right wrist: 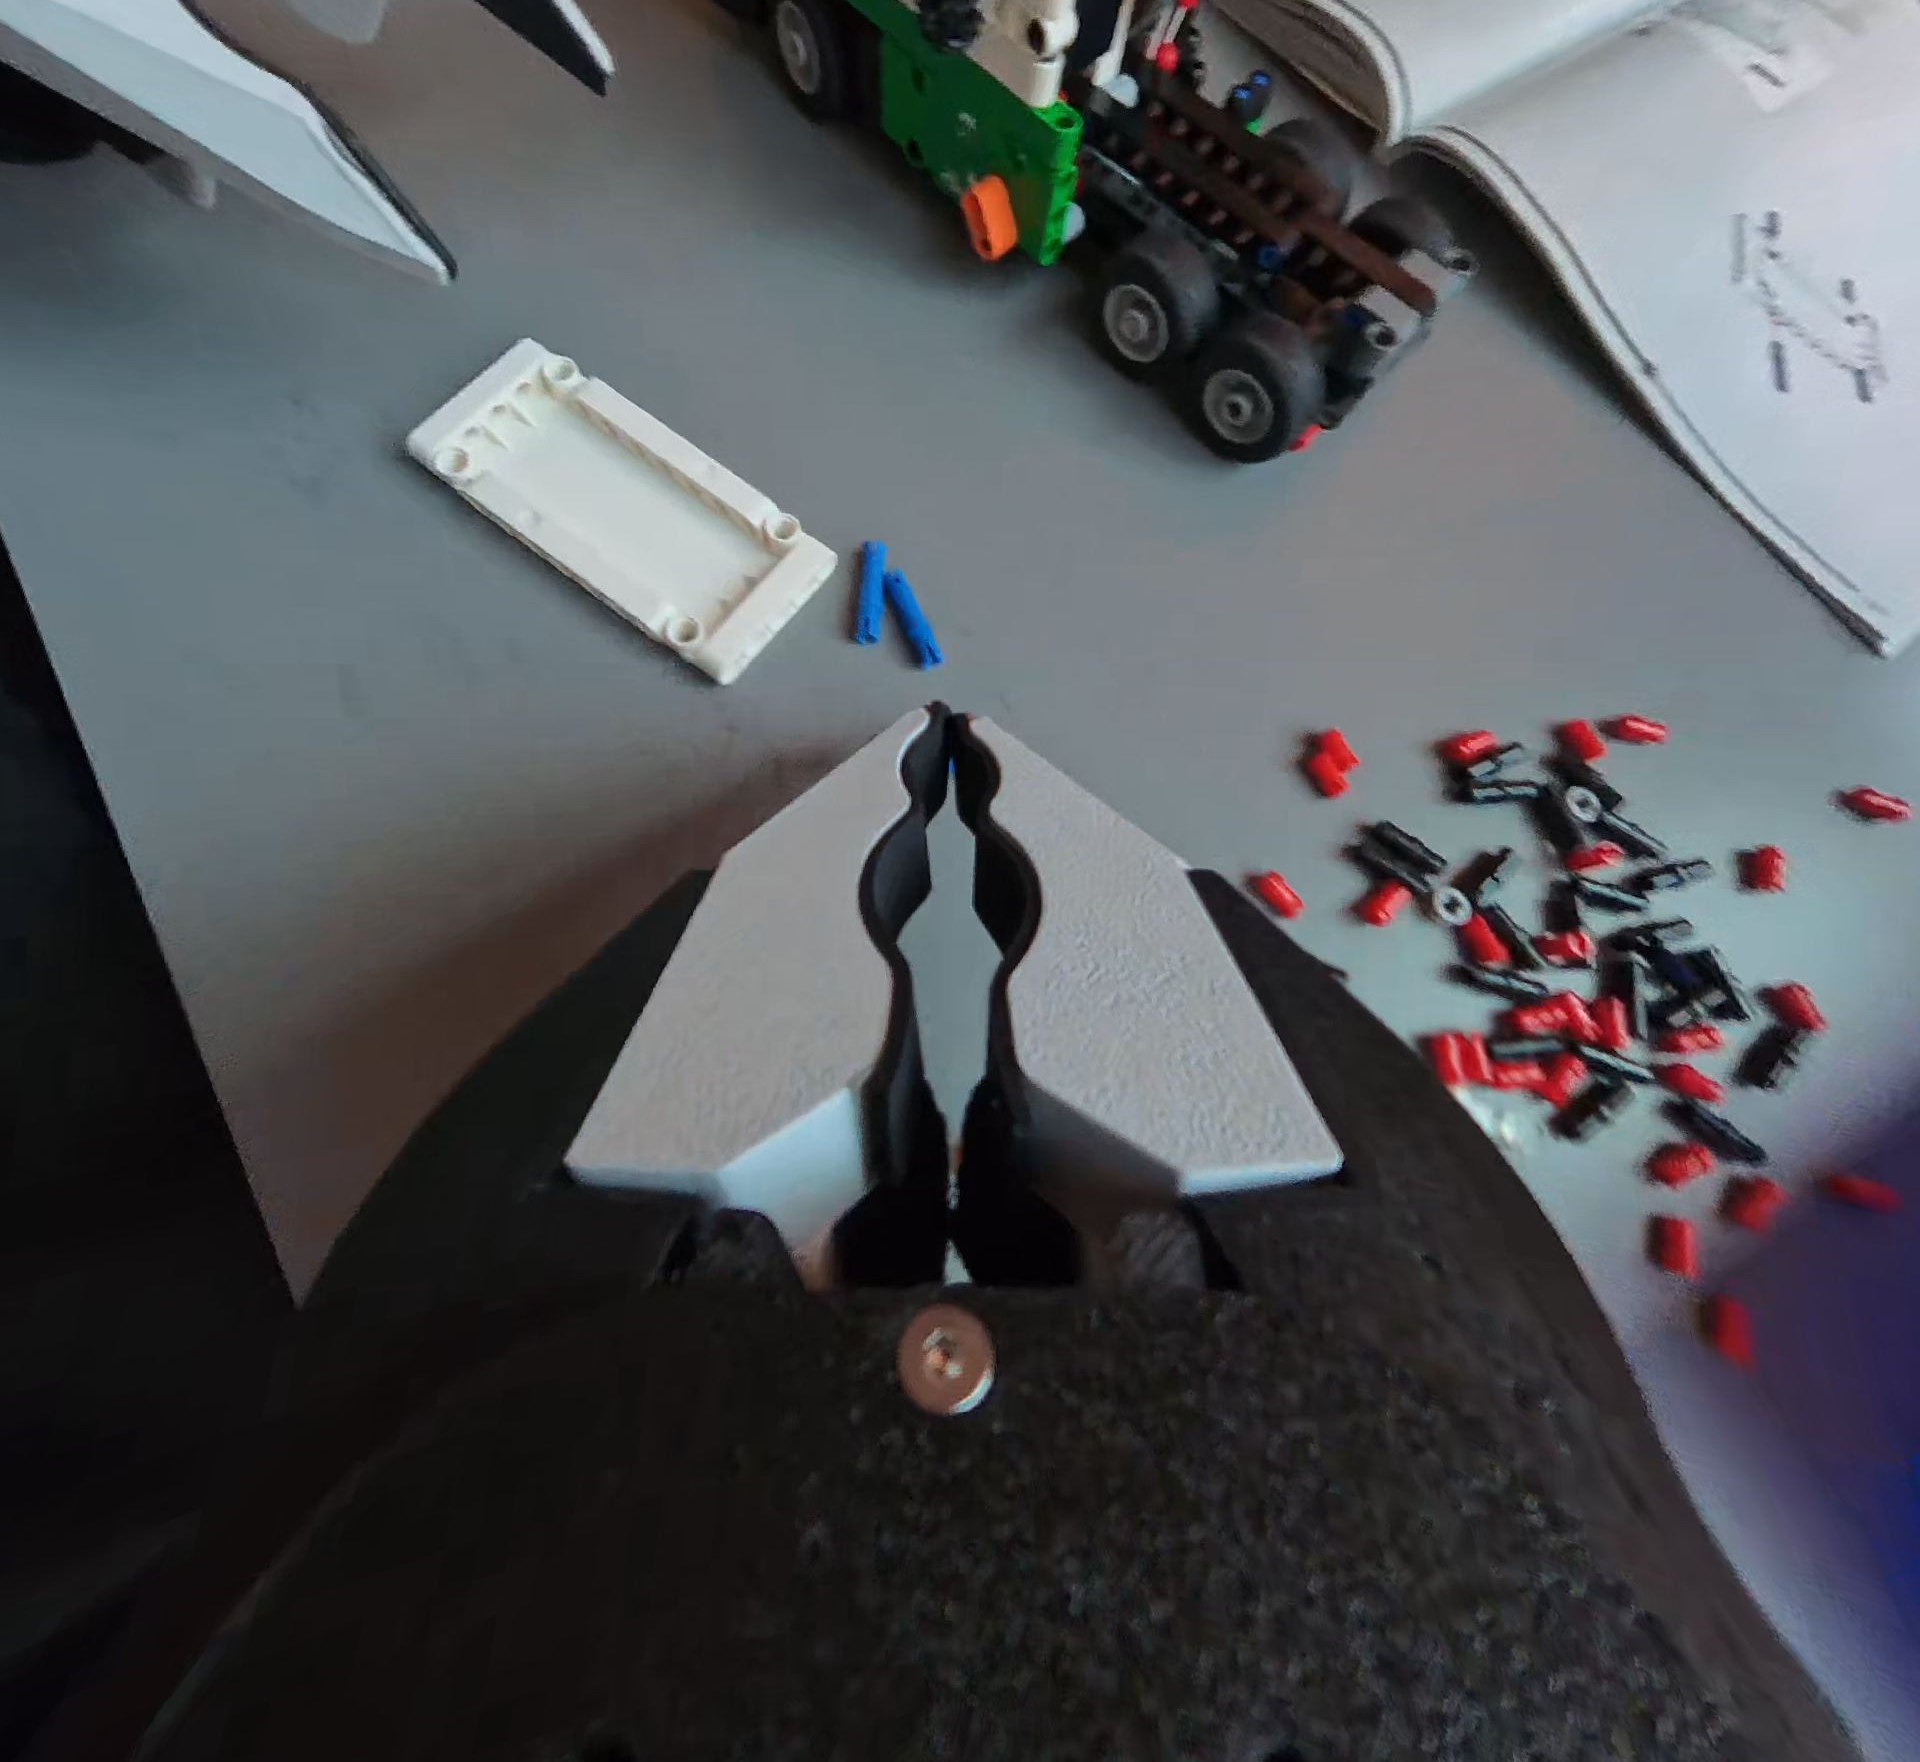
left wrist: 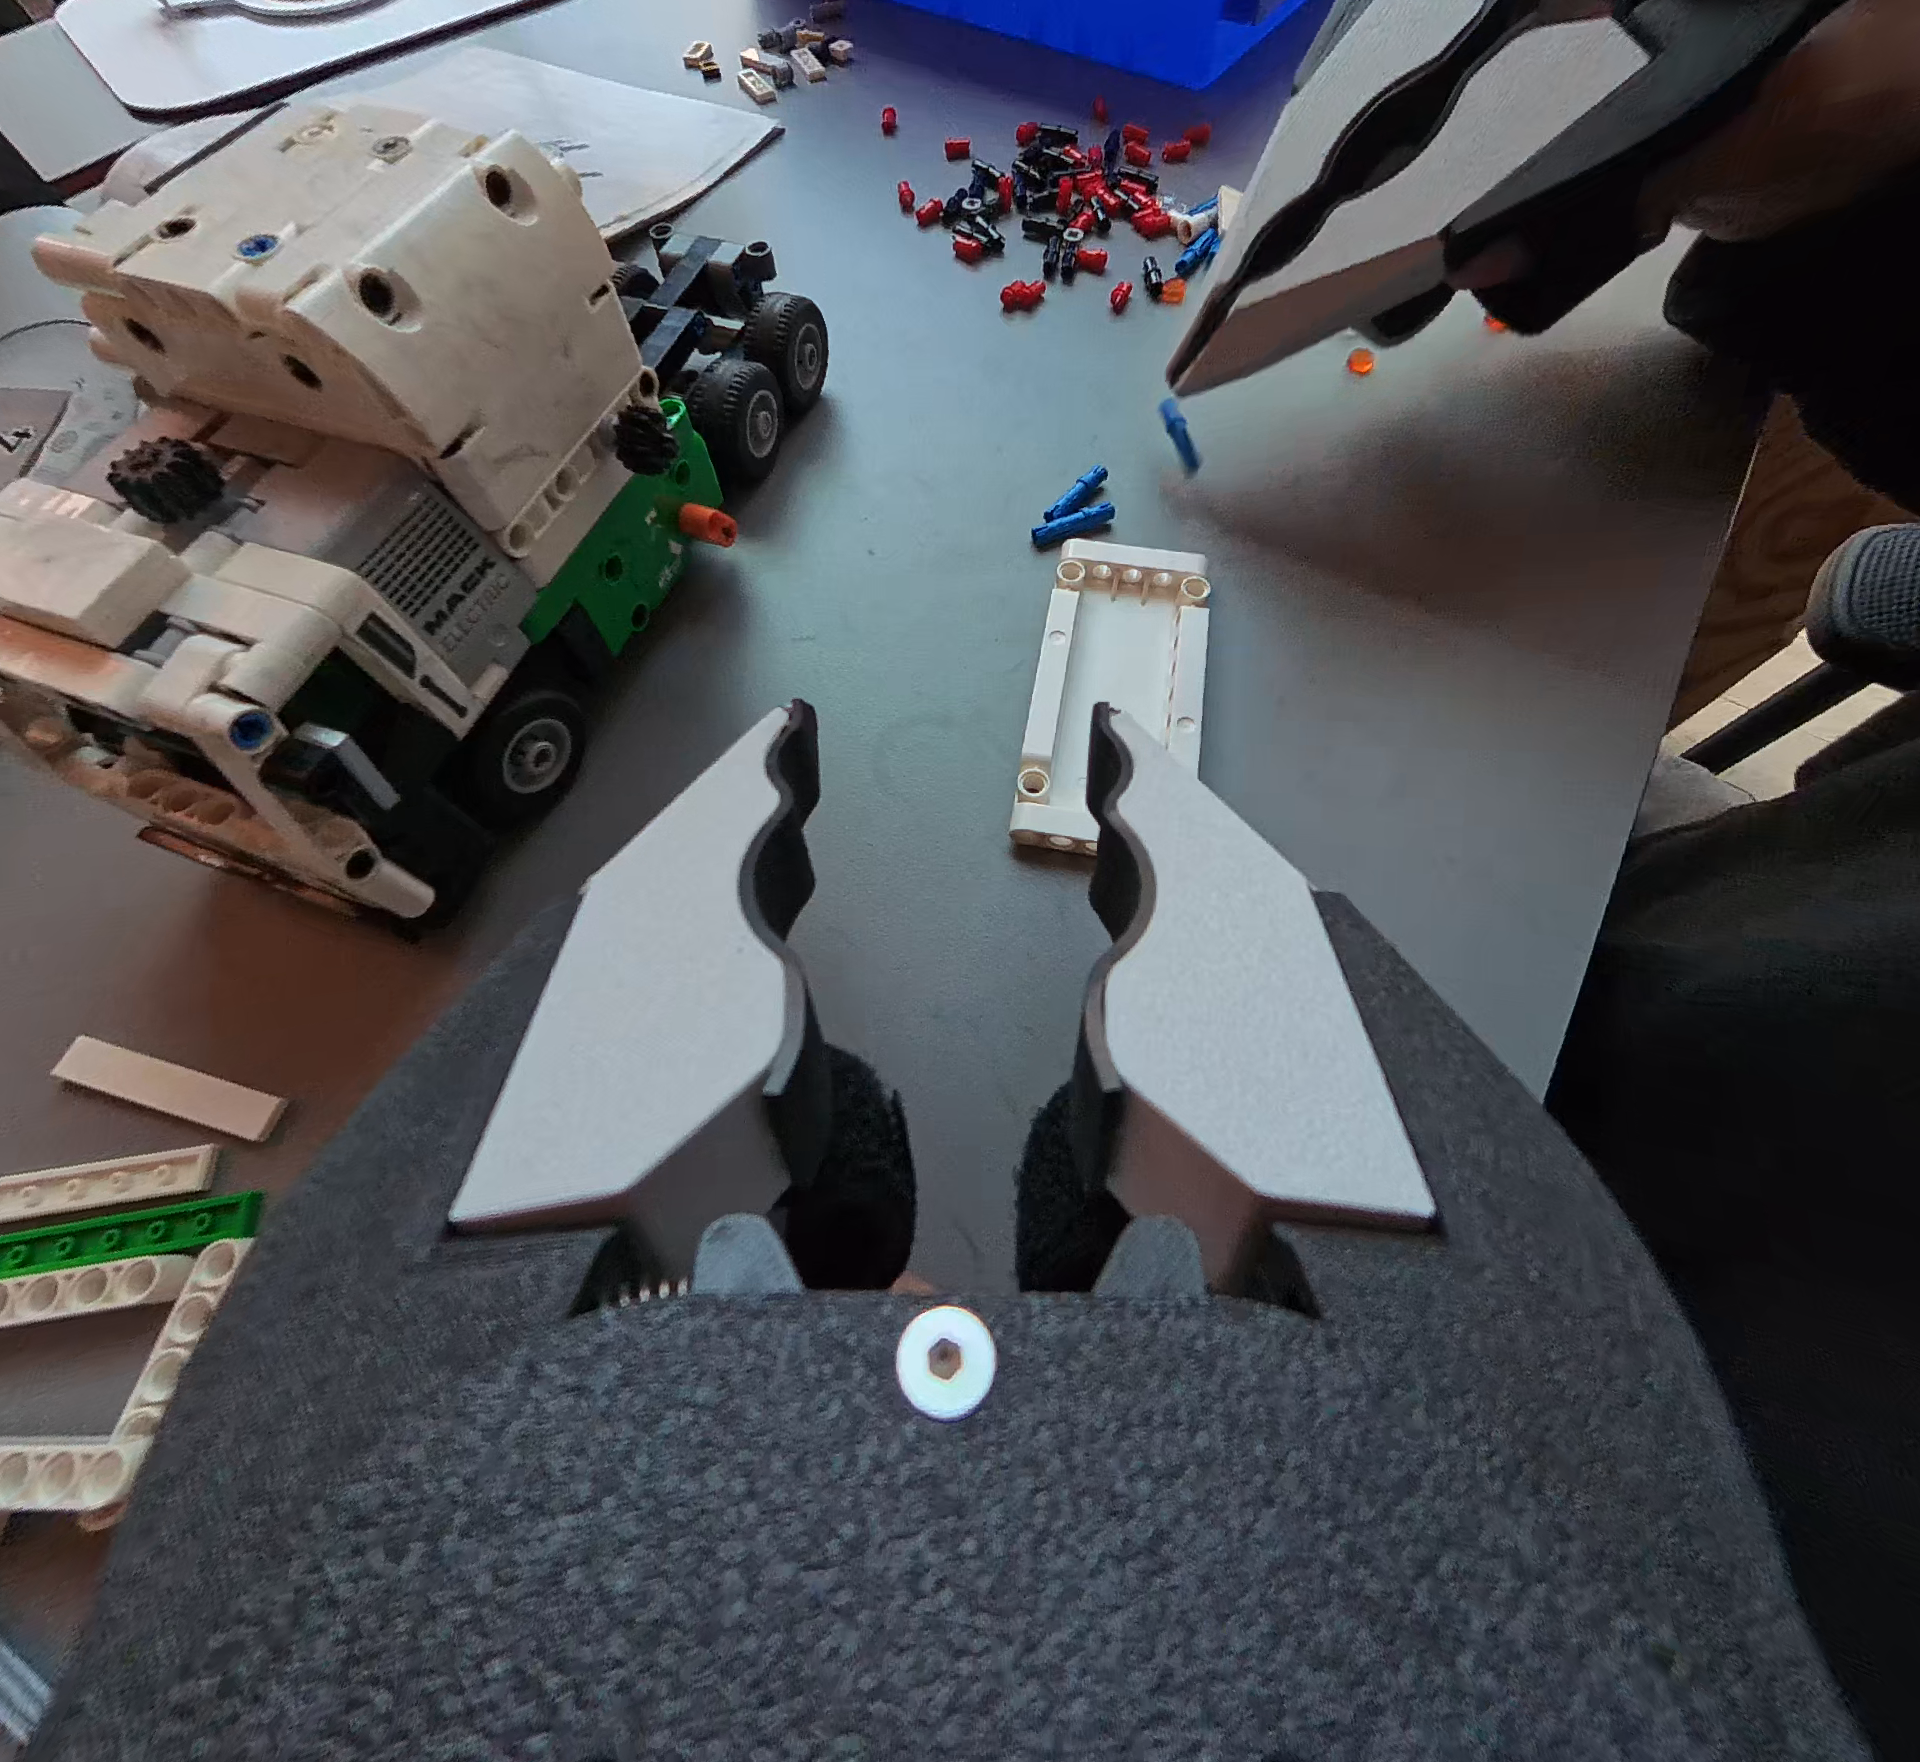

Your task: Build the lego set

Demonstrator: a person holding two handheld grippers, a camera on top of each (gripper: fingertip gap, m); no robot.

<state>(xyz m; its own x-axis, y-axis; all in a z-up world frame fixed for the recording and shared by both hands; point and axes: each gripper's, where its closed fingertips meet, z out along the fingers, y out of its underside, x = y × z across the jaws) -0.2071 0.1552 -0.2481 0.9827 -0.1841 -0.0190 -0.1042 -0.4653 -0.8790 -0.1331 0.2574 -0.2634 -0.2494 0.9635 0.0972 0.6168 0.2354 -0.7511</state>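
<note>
Dark grey table (left wrist: 935, 632), black office chair (left wrist: 1860, 600), wooden floor (left wrist: 1787, 549)

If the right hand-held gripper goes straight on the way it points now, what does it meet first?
Probably the two blue pins on the table just ahead of the right hand-held gripper, which already holds a blue pin; depth is unclear.

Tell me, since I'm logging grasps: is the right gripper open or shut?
Shut: the right gripper has its tips pinched on a blue pin, which hangs below them in the left wrist view.
</note>
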